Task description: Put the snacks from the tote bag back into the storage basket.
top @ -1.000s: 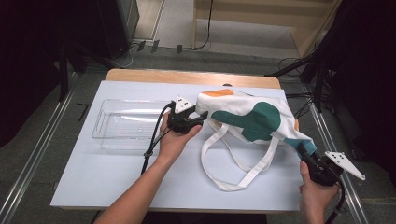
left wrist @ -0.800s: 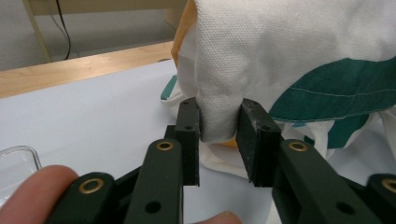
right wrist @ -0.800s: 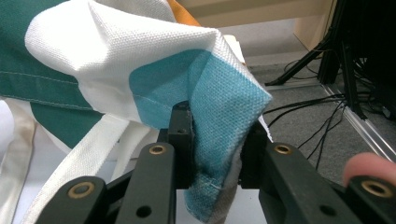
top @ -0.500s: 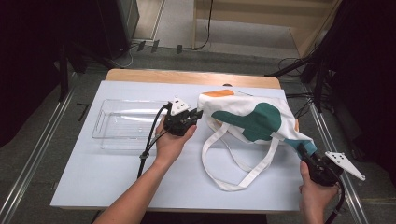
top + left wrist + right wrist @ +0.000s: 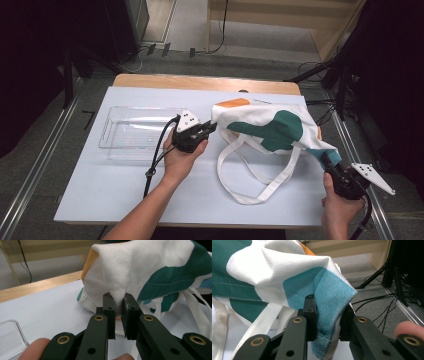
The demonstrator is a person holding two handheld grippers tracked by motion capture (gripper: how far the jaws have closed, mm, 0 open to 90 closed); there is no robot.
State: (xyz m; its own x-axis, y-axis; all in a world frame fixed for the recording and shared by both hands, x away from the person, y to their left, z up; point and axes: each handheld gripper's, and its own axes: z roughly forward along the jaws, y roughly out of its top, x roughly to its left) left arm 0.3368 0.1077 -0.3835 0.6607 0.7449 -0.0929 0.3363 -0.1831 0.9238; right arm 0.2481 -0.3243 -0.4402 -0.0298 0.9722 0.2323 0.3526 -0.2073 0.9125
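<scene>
A white tote bag (image 5: 270, 127) with green, orange and blue patches lies across the right half of the white table, its long straps (image 5: 250, 192) looped toward me. My left gripper (image 5: 212, 127) is at the bag's left corner. In the left gripper view its jaws (image 5: 119, 305) have just been closing and now pinch a fold of white cloth (image 5: 117, 287). My right gripper (image 5: 327, 159) is at the bag's blue right corner near the table's right edge. In the right gripper view it (image 5: 329, 307) is shut on that blue cloth (image 5: 329, 297). The bag hangs stretched between the two.
A clear plastic tray (image 5: 115, 135) stands at the left of the white table (image 5: 110, 190), just behind my left hand. A wooden strip (image 5: 200, 82) borders the far edge. Cables and dark stands crowd the floor to the right.
The left jaws have closed on the bag's left corner, and the left hand has shifted slightly left and toward me with it. The right gripper has kept still.
</scene>
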